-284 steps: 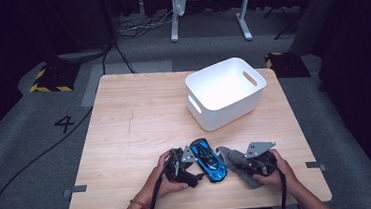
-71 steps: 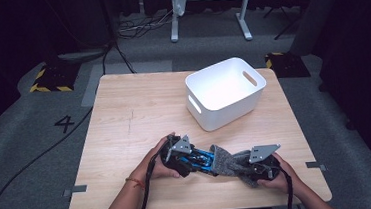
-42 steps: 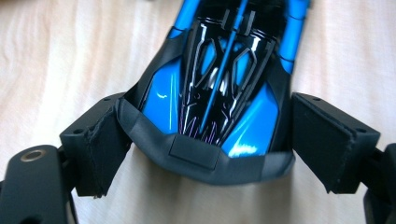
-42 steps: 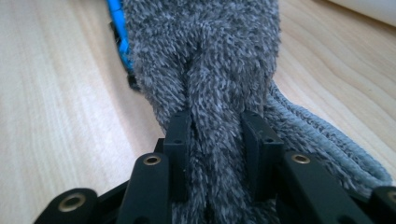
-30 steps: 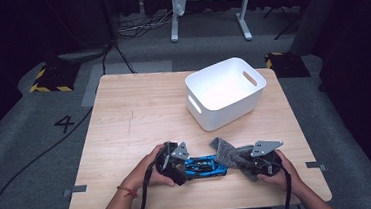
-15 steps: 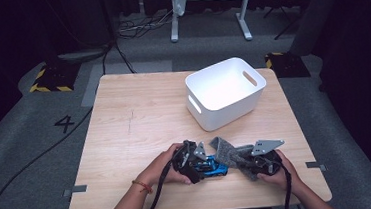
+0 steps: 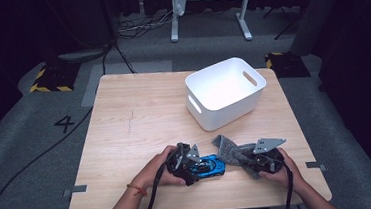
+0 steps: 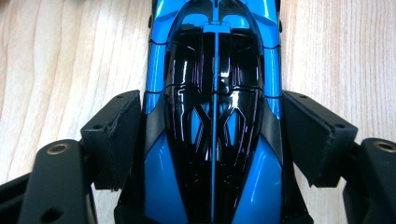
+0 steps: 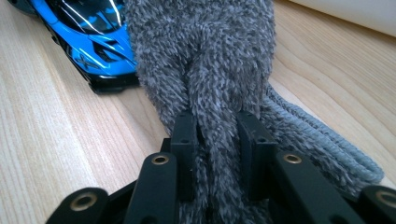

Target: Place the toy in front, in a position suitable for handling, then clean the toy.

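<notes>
The left gripper clamped the car at the table's near edge, the right gripper pinched the cloth; wiping would go best with the car held steady.

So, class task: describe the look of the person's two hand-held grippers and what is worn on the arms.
Both hand-held grippers, left and right, are black, each topped by a grey three-cornered plate and trailing a black cable. Their jaws are black bars with brass-coloured rivets and square pads. The forearms are sleeveless; a reddish band circles the left wrist.
</notes>
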Motion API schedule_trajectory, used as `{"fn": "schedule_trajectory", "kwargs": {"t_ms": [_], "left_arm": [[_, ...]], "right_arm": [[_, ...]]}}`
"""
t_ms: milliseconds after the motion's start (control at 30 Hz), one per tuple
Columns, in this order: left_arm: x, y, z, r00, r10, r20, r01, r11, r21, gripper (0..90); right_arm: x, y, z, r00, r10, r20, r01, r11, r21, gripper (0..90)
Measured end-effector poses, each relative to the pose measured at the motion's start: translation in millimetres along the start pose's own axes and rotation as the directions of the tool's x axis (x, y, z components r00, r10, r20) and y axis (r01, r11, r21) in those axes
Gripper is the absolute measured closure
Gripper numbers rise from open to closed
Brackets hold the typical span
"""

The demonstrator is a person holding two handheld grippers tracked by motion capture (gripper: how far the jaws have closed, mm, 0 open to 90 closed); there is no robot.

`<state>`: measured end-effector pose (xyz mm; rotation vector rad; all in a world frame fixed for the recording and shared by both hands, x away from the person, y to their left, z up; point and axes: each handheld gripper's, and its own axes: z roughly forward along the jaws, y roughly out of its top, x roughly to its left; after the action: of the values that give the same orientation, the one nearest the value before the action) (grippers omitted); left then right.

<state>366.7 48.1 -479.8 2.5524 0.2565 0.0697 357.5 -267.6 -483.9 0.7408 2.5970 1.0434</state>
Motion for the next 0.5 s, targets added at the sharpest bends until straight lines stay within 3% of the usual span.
{"fn": "schedule_trajectory", "kwargs": {"t_ms": [133, 333, 433, 500], "left_arm": [[-3.1, -7.2, -3.3, 0.9996, -0.026, -0.015, 0.026, 0.9995, -0.017, 25.0], [-4.3, -6.1, -3.7, 0.9980, -0.061, -0.013, 0.061, 0.9980, -0.014, 25.0], [-3.2, -3.2, -2.8, 0.9981, -0.060, -0.009, 0.060, 0.9981, -0.008, 24.9], [-2.9, 3.2, -1.3, 0.9988, -0.047, -0.014, 0.048, 0.9985, 0.025, 24.0]], "right_arm": [[1.9, -0.4, -0.8, 0.9999, -0.011, -0.001, 0.011, 1.000, 0.006, 71.5], [9.5, 1.7, 3.5, 0.9988, -0.024, -0.043, 0.024, 1.000, -0.003, 72.2], [13.4, 4.6, 7.0, 0.9978, -0.026, -0.061, 0.026, 1.000, -0.004, 72.8], [14.2, 5.5, 8.5, 0.9970, -0.028, -0.071, 0.028, 1.000, -0.008, 73.1]]}}
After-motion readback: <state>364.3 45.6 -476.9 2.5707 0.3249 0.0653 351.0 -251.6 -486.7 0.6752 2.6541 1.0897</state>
